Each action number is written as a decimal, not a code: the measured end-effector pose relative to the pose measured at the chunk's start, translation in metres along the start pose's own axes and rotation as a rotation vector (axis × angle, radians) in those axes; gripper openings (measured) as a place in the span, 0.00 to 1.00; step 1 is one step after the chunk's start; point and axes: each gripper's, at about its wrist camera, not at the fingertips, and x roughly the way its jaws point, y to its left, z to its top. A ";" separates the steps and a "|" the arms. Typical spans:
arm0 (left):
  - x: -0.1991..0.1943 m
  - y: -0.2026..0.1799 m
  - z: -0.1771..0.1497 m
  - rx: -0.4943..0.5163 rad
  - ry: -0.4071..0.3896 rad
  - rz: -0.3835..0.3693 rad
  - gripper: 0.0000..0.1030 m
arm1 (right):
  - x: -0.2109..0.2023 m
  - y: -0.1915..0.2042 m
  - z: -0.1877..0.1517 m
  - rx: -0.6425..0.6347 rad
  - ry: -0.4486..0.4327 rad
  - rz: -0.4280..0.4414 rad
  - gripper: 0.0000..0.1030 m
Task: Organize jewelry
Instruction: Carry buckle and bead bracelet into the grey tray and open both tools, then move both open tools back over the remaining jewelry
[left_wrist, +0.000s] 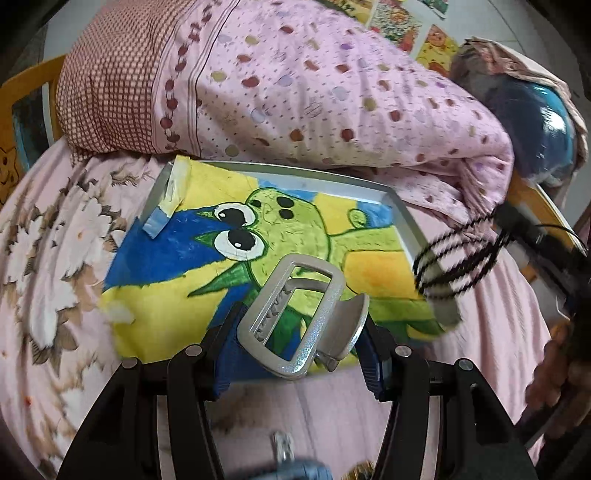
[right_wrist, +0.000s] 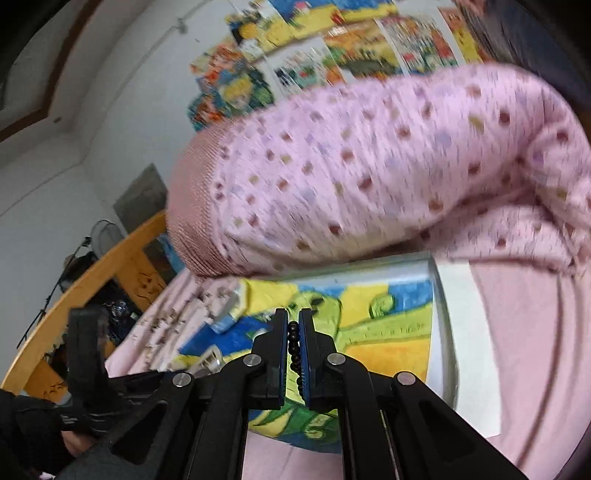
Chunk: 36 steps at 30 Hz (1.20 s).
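My left gripper (left_wrist: 299, 328) is shut on a silver hair claw clip (left_wrist: 295, 314) and holds it over the near edge of a shallow white tray (left_wrist: 406, 221) lined with a green cartoon painting (left_wrist: 258, 236). My right gripper (right_wrist: 294, 332) is shut on a string of dark beads (right_wrist: 293, 345), above the same tray (right_wrist: 437, 314). In the left wrist view the dark bead string (left_wrist: 458, 266) hangs in blurred loops over the tray's right edge, below the right gripper's black body (left_wrist: 535, 236).
The tray lies on a pink floral bedsheet (left_wrist: 55, 236). A folded pink dotted quilt (left_wrist: 314, 92) is piled right behind it. A wooden bed frame (right_wrist: 92, 266) runs on the left. Small items (left_wrist: 284, 446) lie on the sheet near the bottom edge, blurred.
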 end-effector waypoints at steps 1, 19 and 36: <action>0.008 0.003 0.002 -0.007 0.008 0.003 0.49 | 0.008 -0.004 -0.005 0.012 0.017 -0.010 0.06; 0.052 0.020 -0.010 -0.023 0.102 0.033 0.63 | 0.031 -0.034 -0.052 0.038 0.147 -0.196 0.53; -0.051 -0.017 -0.024 0.062 -0.140 0.061 0.98 | -0.070 0.010 -0.055 -0.026 -0.008 -0.246 1.00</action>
